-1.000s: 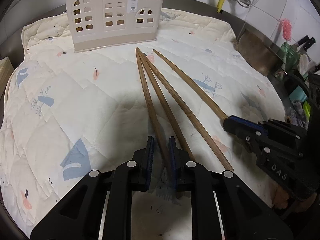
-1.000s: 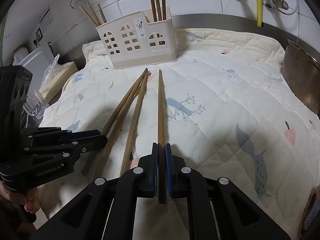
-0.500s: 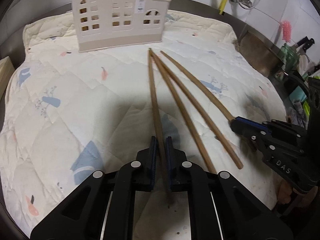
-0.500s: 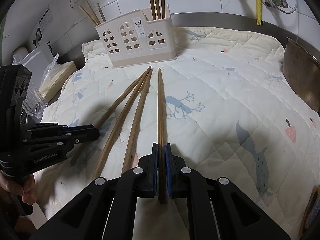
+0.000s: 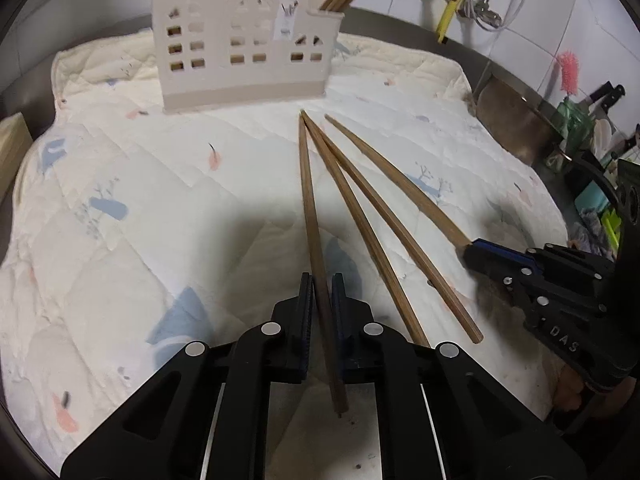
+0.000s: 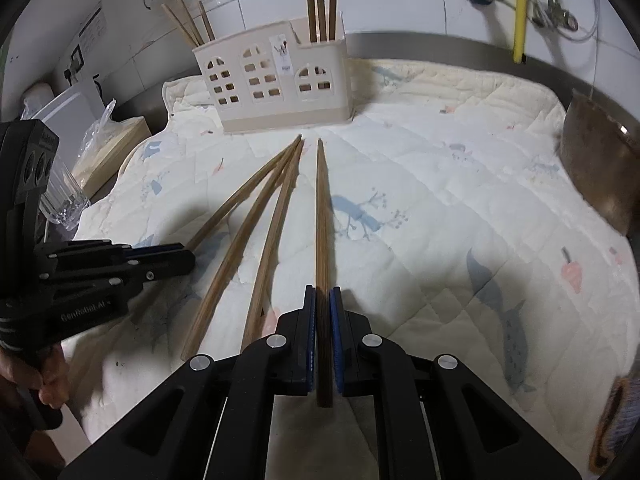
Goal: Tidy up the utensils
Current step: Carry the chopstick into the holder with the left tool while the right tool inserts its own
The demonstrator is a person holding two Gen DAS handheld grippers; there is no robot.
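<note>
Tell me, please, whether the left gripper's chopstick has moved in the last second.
Yes: the chopstick swung left at its gripped end, away from the loose chopsticks.

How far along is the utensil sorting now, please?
Done: some chopsticks stand in the holder. In hand: the left gripper is shut on one chopstick, the right gripper on another, both lying on the quilt. Left: those two and the two loose chopsticks between them must go in.
</note>
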